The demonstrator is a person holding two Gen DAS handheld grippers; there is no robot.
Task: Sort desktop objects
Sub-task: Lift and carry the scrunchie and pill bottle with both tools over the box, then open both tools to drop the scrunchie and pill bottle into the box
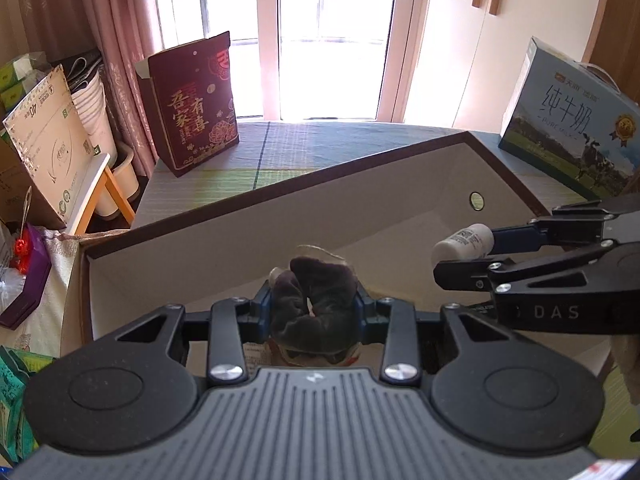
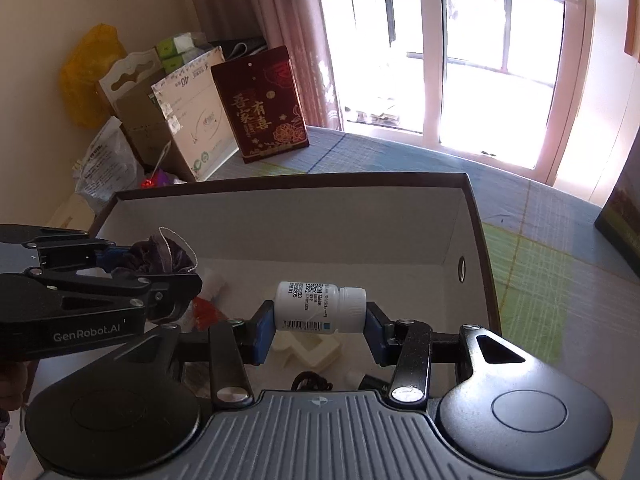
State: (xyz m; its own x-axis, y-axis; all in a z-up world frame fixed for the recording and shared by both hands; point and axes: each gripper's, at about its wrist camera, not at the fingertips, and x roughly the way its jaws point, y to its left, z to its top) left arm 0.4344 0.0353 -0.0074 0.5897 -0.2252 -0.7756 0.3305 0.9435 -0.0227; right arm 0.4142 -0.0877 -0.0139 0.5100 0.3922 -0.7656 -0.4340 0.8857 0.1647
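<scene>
My left gripper (image 1: 314, 310) is shut on a dark purple velvet scrunchie (image 1: 316, 300) and holds it above the open box (image 1: 280, 200). It also shows in the right wrist view (image 2: 160, 264), with the scrunchie (image 2: 168, 256) at its tip. My right gripper (image 2: 319, 326) is shut on a white pill bottle (image 2: 320, 307) lying sideways between the blue pads, over the box (image 2: 360, 216). The bottle (image 1: 462, 242) shows at the right in the left wrist view.
Inside the box lie a white plastic piece (image 2: 308, 350), a red and white item (image 2: 204, 308) and a dark cord (image 2: 310, 380). A dark red gift box (image 1: 192, 108) and a milk carton (image 1: 572, 120) stand on the checked tablecloth (image 1: 360, 148). Cartons are stacked at the left.
</scene>
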